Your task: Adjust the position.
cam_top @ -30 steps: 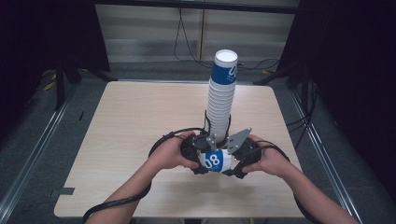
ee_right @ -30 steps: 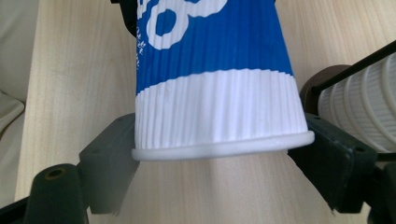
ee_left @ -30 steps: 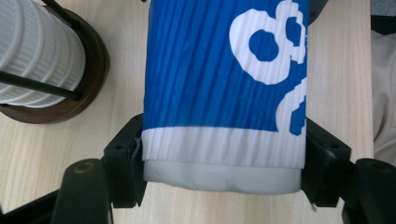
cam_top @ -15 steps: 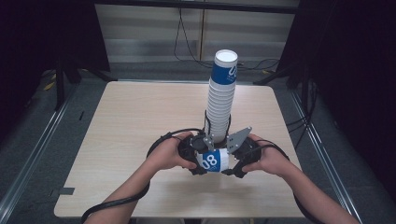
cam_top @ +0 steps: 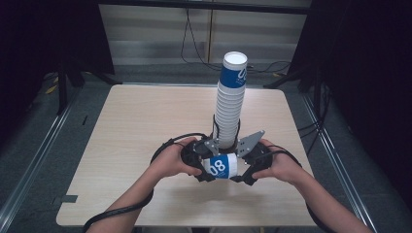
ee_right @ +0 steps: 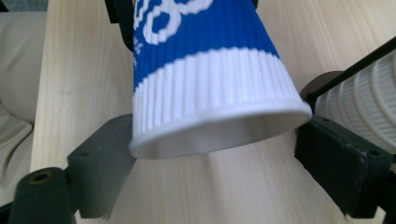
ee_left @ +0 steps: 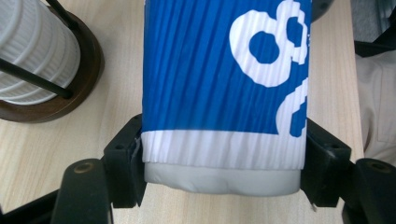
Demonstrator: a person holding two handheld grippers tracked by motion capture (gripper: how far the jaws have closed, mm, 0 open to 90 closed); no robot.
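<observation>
On the pale wooden table (cam_top: 145,121), left gripper (ee_left: 219,186) jaws clamp the ribbed blue-white paper cup (ee_left: 224,84); right gripper (ee_right: 205,163) jaws apart around its rim.

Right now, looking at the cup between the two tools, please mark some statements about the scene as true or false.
1. The left tool is shut on the blue-and-white cup. True: its jaws press on both sides near the cup's base.
2. The cup stands upright on the table. False: it lies sideways between the two hands.
3. The right tool squeezes the cup's rim. False: its jaws stand apart around the open rim, with a gap on one side.
4. A tall stack of cups stands in a holder behind the hands. True.
5. The held cup is plain red. False: it is blue and white with white figures printed on it.
</observation>
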